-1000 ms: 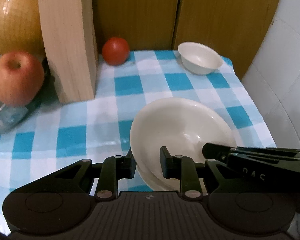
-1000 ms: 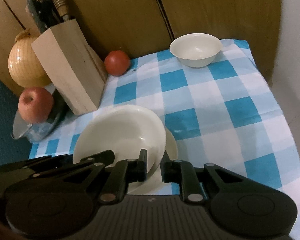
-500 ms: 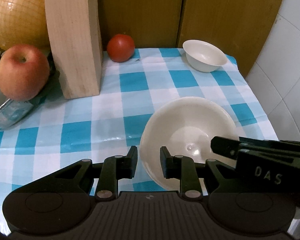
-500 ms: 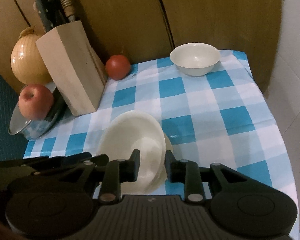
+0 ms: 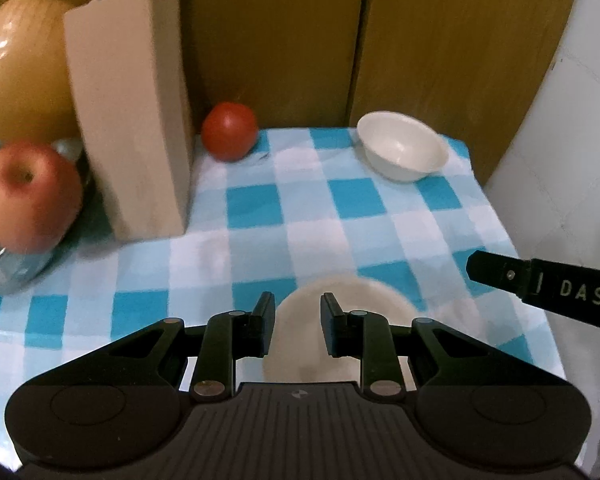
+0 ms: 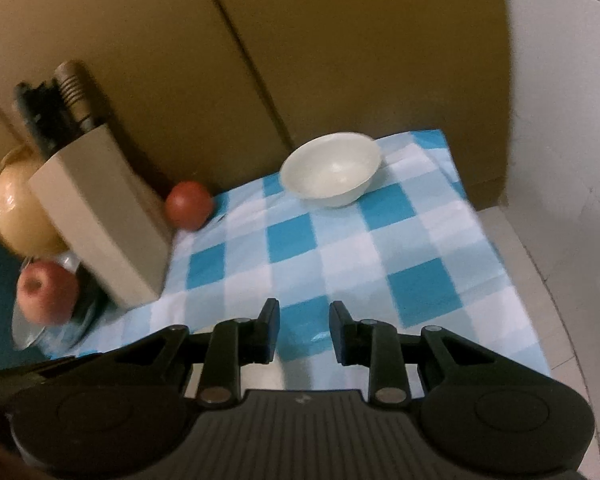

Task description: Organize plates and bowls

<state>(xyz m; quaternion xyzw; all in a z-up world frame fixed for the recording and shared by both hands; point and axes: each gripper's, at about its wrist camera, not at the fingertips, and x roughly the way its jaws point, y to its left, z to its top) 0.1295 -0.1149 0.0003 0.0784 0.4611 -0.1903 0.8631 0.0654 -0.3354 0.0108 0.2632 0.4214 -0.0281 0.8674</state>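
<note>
Both the left hand-held gripper (image 5: 294, 322) and right hand-held gripper (image 6: 304, 330) stand narrowly parted and empty, the cream plate (image 5: 342, 300) lying at six o'clock on the desk (image 5: 260, 236), small bowl (image 5: 402, 146) at one o'clock, apparently awaiting stacking.

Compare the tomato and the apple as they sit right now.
The tomato is deep red all over; the apple is paler, pinkish red with yellow patches. The tomato looks smaller than the apple, though the apple is nearer the left camera. The tomato rests on the checked cloth at the back; the apple sits off the cloth, on a glass lid left of the knife block. Both are round, whole and untouched by either gripper.
</note>
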